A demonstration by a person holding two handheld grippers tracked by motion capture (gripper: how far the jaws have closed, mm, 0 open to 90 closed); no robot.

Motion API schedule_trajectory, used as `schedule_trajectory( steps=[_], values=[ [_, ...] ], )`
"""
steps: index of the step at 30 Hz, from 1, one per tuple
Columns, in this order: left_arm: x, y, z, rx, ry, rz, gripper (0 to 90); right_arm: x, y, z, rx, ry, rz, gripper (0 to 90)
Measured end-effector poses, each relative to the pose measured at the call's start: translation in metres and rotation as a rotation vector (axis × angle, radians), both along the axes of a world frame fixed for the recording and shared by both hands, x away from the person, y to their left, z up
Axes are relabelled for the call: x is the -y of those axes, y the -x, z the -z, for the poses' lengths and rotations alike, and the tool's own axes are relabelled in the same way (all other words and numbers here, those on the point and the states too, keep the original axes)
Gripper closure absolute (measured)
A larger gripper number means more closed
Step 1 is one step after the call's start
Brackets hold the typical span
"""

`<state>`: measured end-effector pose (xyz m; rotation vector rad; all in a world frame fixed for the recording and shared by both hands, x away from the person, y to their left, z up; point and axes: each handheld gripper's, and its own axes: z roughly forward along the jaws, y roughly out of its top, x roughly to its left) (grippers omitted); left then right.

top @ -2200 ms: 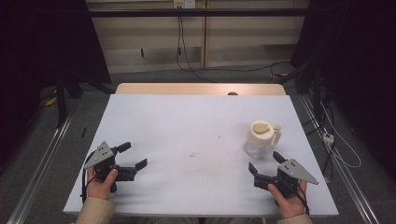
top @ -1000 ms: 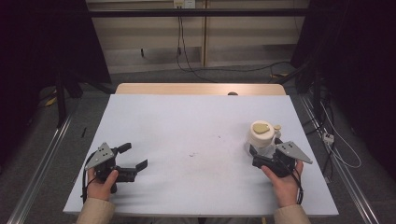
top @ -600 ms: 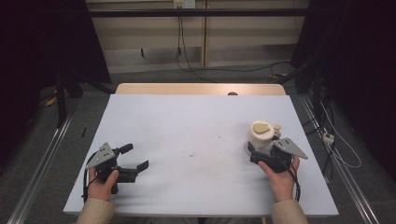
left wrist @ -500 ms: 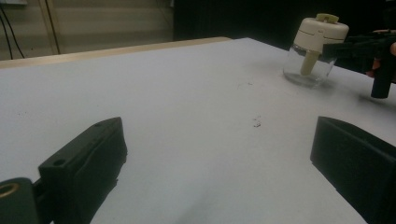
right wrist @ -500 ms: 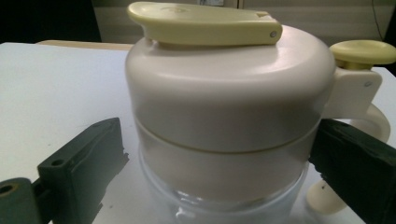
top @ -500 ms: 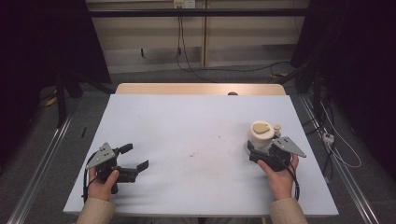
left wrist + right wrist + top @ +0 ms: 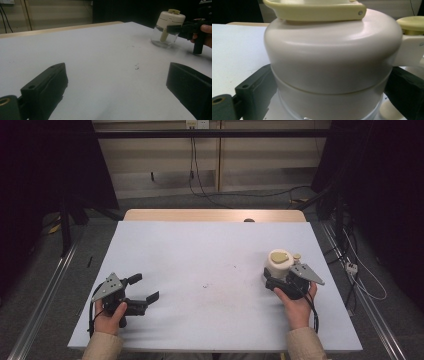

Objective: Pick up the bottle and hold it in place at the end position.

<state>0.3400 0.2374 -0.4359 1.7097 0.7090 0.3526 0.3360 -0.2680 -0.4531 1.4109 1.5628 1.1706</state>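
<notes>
Reach complete: your right gripper (image 7: pixel 276 281) has moved up to the cream-lidded clear glass jar (image 7: pixel 278 264) at the right of the high view, jaws bracketing it, apparently not yet clamped, while your left gripper (image 7: pixel 141 291) rests open at lower left, so squeeze next.

The jar (image 7: pixel 278 265) I'm reaching for stands upright at the surface's (image 7: pixel 200 260) right side: clear glass base, broad cream lid, pale yellow flip tab on top.
</notes>
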Motion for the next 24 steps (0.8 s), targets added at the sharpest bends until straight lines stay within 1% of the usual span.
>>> schedule_trajectory(
  steps=[10, 12, 18, 24],
  values=[
    [0.0002, -0.0004, 0.0003, 0.000, -0.003, -0.001, 3.2, -0.0010, -0.0046, 0.0026, -0.001, 0.001, -0.001, 3.5],
    [0.0009, -0.0001, 0.0004, -0.002, -0.004, 0.000, 3.1, -0.0014, -0.0056, 0.0032, -0.002, -0.005, 0.002, 3.4],
    [0.0005, 0.0003, -0.0004, 0.006, -0.009, -0.002, 3.1, -0.0033, -0.0096, 0.0029, -0.011, 0.010, 0.009, 3.6],
    [0.0010, -0.0002, 0.0003, 0.000, -0.006, 0.000, 3.2, -0.0029, -0.0091, 0.0024, -0.014, 0.000, 0.009, 4.6]
  ],
)
